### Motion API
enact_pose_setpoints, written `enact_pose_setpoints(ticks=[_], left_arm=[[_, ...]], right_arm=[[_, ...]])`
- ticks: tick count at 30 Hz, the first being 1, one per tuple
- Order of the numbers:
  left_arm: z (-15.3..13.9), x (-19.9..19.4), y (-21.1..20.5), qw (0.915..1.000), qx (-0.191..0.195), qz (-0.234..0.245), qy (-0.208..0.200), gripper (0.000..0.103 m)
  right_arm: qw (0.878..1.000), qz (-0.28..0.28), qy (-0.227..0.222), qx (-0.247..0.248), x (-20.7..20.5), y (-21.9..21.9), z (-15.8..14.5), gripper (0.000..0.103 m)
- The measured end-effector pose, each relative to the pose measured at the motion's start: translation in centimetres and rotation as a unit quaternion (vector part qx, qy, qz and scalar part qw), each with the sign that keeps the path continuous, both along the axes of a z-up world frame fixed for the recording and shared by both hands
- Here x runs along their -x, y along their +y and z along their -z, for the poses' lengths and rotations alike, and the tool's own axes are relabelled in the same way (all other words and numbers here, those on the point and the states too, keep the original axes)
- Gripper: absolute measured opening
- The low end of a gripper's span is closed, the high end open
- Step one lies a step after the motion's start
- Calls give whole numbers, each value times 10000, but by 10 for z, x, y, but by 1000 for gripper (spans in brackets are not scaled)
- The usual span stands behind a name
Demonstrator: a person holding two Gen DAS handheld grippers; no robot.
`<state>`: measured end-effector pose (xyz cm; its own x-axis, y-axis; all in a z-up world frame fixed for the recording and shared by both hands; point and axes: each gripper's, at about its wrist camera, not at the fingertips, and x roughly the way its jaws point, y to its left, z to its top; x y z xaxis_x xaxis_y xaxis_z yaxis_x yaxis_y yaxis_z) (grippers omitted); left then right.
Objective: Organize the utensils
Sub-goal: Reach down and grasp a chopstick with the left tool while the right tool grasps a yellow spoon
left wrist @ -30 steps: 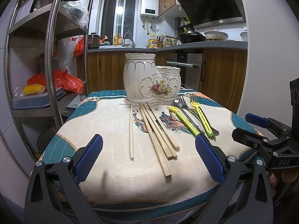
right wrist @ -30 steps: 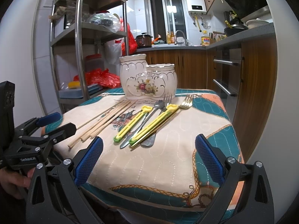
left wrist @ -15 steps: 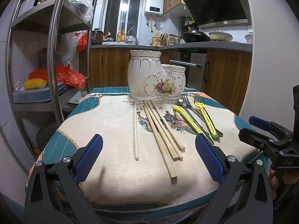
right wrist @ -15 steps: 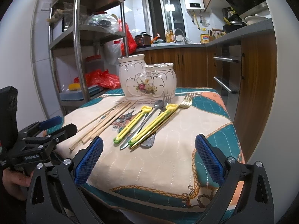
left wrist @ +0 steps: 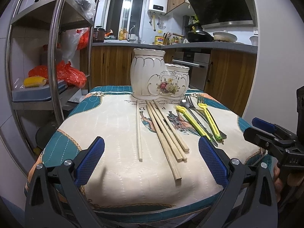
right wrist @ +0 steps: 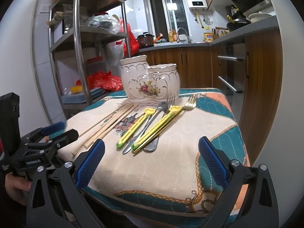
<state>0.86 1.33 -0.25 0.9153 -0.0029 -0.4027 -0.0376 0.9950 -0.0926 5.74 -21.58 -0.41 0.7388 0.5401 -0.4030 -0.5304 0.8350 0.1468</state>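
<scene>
A white ceramic utensil holder (left wrist: 159, 76) (right wrist: 150, 81) with two cups and a flower print stands at the far side of a small cloth-covered table (left wrist: 114, 133) (right wrist: 209, 133). Several wooden chopsticks (left wrist: 165, 133) (right wrist: 106, 125) lie in front of it. To their right lie yellow-handled utensils (left wrist: 195, 121) (right wrist: 150, 125), forks (right wrist: 190, 100) and a spoon. My left gripper (left wrist: 152, 163) is open at the near edge, in line with the chopsticks. My right gripper (right wrist: 151, 163) is open, low at the near edge before the cutlery. Neither holds anything.
A steel shelf rack (left wrist: 55, 57) (right wrist: 79, 57) with red bags stands left of the table. Wooden cabinets (left wrist: 228, 79) and an oven run behind and to the right. The right gripper shows at the right edge of the left wrist view (left wrist: 273, 144).
Both grippers rose slightly and drew a little closer to the table; the holder and utensils look larger. Nothing on the table has moved.
</scene>
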Motion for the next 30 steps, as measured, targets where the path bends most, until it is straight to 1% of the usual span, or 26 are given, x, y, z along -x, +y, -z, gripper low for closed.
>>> enact_pose_setpoints(ticks=[10,14,15,16,17,18,19,21,23,24,25,26,28,30], left_arm=[[-2,-5,4,10000,-18,-29,79,96],[-6,-11,9,9998,-22,-76,177,92],[-7,-13,11,9997,-16,-85,232,89],[-9,-18,14,9995,3,-68,323,86],[-10,-21,16,9992,13,-62,390,79],[-12,-27,20,9988,39,-51,483,75],[-14,-32,25,9983,83,-45,568,73],[-19,-42,31,9974,143,14,712,58],[-23,-60,35,9948,172,165,986,51],[-23,-66,35,9936,201,252,1085,46],[-23,-77,36,9909,252,373,1269,41],[-23,-83,37,9892,285,412,1374,34],[-22,-97,40,9860,331,419,1581,33],[-20,-106,42,9836,351,414,1721,30]], right_arm=[[9998,12,164,-129,-10,-3,-10,96],[9998,32,208,-54,-15,-2,-15,94],[9997,39,228,-11,-17,-1,-17,89],[9996,48,264,51,-20,0,-18,80],[9994,57,314,117,-24,0,-19,75],[9992,56,361,164,-28,0,-20,67],[9990,57,402,183,-32,-1,-21,63],[9983,74,529,235,-42,-2,-23,59],[9971,73,702,269,-56,-3,-23,54],[9962,75,826,285,-64,-4,-22,49],[9951,74,941,282,-72,-4,-21,44],[9938,63,1076,271,-81,-5,-19,42],[9908,41,1335,237,-96,-5,-15,39],[9877,-12,1557,176,-107,-3,-13,39]])
